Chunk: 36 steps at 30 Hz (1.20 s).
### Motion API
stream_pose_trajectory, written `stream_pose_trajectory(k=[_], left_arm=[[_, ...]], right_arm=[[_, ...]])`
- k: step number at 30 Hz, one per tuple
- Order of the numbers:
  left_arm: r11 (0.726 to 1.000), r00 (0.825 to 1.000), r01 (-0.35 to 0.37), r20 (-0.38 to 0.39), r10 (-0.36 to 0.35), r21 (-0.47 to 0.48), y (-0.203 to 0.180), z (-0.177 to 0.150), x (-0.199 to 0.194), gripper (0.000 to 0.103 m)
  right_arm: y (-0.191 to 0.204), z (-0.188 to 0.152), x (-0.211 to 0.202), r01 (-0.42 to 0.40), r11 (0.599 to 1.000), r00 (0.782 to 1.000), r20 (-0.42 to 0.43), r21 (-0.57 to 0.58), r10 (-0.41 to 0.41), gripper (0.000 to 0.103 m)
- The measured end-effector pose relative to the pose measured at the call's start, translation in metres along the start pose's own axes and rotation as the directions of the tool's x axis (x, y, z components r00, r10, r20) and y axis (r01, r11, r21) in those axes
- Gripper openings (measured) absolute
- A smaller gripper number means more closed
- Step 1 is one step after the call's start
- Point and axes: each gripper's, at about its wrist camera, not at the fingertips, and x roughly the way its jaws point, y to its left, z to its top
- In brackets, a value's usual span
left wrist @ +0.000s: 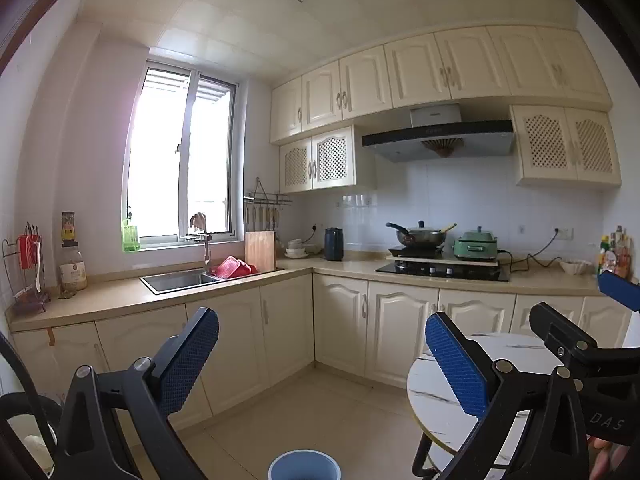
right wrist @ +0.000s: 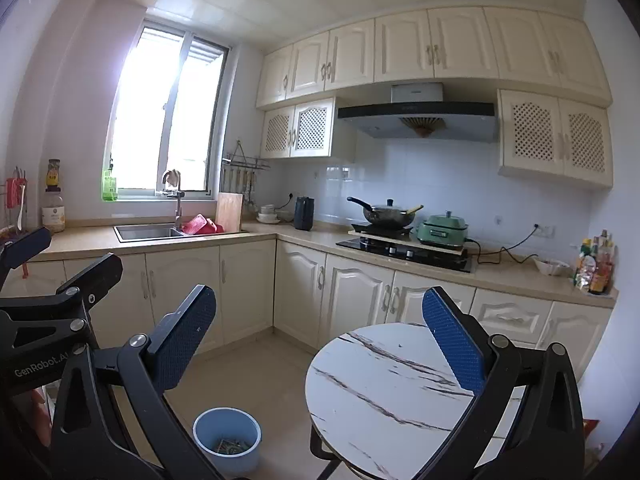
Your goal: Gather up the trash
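A blue trash bin (right wrist: 227,438) stands on the floor left of a round white marble-pattern table (right wrist: 384,396); small scraps lie in its bottom. Its rim shows at the bottom of the left wrist view (left wrist: 304,465). My right gripper (right wrist: 320,344) is open and empty, held above the floor and the table's left edge. My left gripper (left wrist: 322,360) is open and empty, raised over the floor, with the table (left wrist: 440,392) under its right finger. The left gripper also shows at the left edge of the right wrist view (right wrist: 60,264). No loose trash is visible on the table.
An L-shaped counter (right wrist: 248,236) with cream cabinets runs along the back. It holds a sink (right wrist: 148,232), a red basket (right wrist: 198,225), a cutting board (right wrist: 229,212), a kettle (right wrist: 304,213), a wok (right wrist: 390,214), a green cooker (right wrist: 442,231) and bottles (right wrist: 596,264).
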Motion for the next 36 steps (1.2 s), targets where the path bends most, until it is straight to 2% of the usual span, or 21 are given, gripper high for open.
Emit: stream_pose_trajectory(k=[14,36], left_arm=[[1.0,1.0,-0.006,-0.012,0.006,-0.005,0.003,0.055,0.029,0.102],[1.0,1.0,-0.012,0.011,0.012,-0.006,0.018,0.082,0.029,0.102]], right_arm=[[-0.002,-0.003,0.002,-0.001,1.0,1.0,-0.013,0.011,0.001,0.103],[-0.006,-0.01,-0.008,0.023,0.999,0.997,0.074,0.048,-0.026,0.103]])
